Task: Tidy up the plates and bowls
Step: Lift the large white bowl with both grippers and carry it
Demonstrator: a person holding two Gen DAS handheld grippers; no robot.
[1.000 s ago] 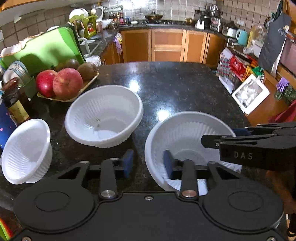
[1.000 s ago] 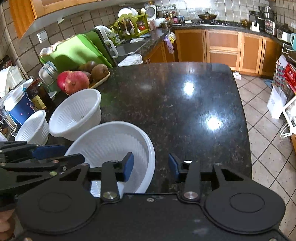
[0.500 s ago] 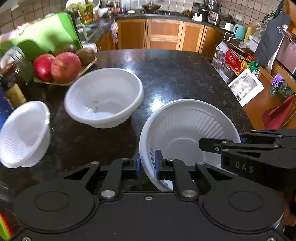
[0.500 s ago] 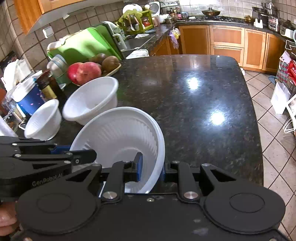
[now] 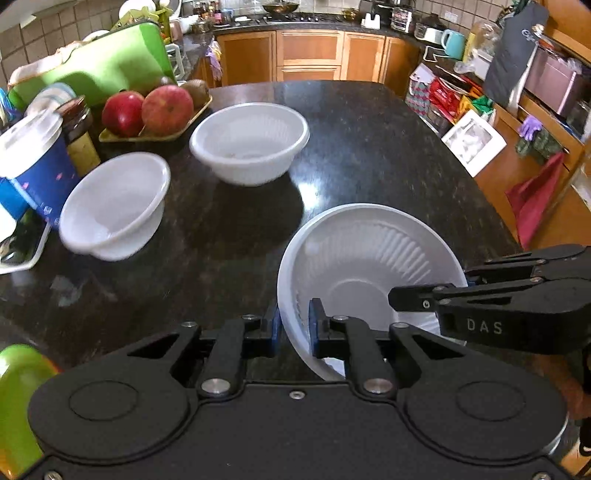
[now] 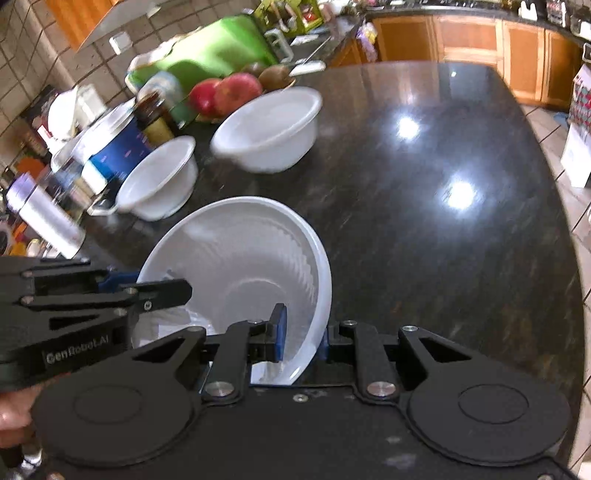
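White ribbed bowl (image 5: 369, 266) is clamped at opposite rims by both left hand-held gripper (image 5: 294, 329) and right hand-held gripper (image 6: 300, 338).

Red apples (image 5: 147, 109) on a yellow tray (image 5: 155, 136), green cutting board (image 5: 99, 66), blue cup (image 5: 35, 162) beside a brown jar (image 5: 79, 133).

The right half of the dark counter (image 6: 443, 221) is free; two white bowls (image 5: 251, 142) and jars (image 5: 79, 136) crowd the left side.

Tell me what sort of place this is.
A home kitchen, it seems: wooden cabinets along the far wall, a pan on the stove, and a dark stone counter holding fruit and white bowls.
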